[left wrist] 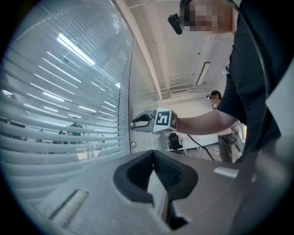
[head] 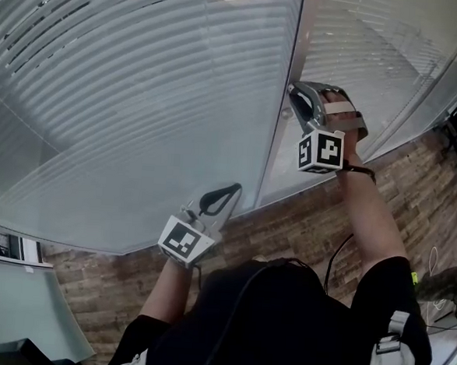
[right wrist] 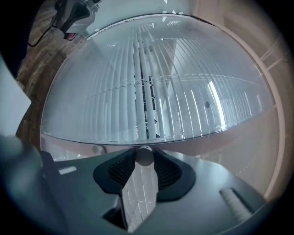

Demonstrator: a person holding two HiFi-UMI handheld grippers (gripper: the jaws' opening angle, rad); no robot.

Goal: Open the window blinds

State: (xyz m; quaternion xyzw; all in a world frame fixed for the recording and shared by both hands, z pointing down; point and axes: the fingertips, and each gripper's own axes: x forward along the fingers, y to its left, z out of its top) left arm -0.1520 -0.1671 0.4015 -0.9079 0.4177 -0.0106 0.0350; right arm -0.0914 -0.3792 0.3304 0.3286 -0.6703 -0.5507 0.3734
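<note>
Head view: blinds [head: 141, 94] seen behind glass wall, slats lying flat across. Right gripper [head: 295, 103] held up against frame [head: 276, 154] between two panes. Left gripper [head: 229, 192] held lower, close to glass, pointed at it.

Left gripper view: jaws closed together, tips meeting, nothing held. Blinds seen at left, right gripper seen ahead at frame.

Right gripper view: small round knob [right wrist: 144, 155] pinched between jaw tips, jaws kept narrow around it. Knob set at glass edge, blinds seen just past it.
</note>
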